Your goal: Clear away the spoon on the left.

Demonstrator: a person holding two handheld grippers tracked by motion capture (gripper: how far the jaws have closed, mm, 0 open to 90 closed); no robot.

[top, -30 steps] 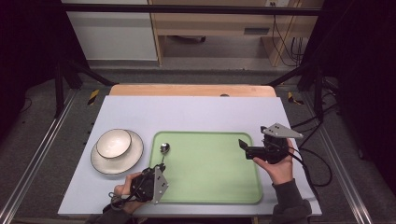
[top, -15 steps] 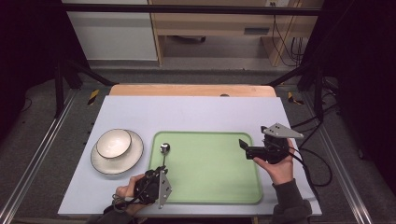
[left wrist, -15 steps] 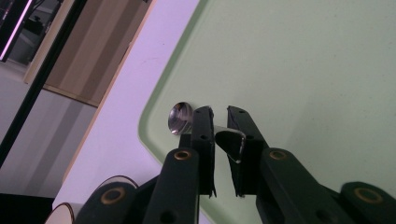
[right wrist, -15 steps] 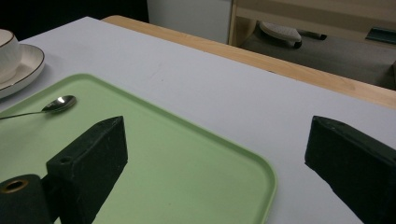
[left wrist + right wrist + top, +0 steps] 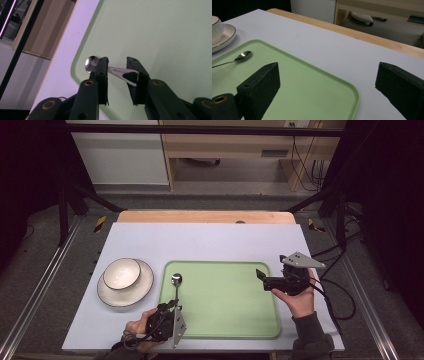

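Jaws on your left gripper straddle the spoon handle on the tray, not quite clamped; right gripper jaws spread, empty.

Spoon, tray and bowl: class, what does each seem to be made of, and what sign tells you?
Spoon: polished metal, likely steel; its head mirrors light.
Tray: matte green, probably plastic; dull, even surface with rounded rim.
Bowl: glazed ceramic, apparently; glossy off-white with a thin dark rim.

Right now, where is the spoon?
The spoon lies along the green tray's left edge, bowl end toward the far side, its handle between the left hand-held gripper's jaws.
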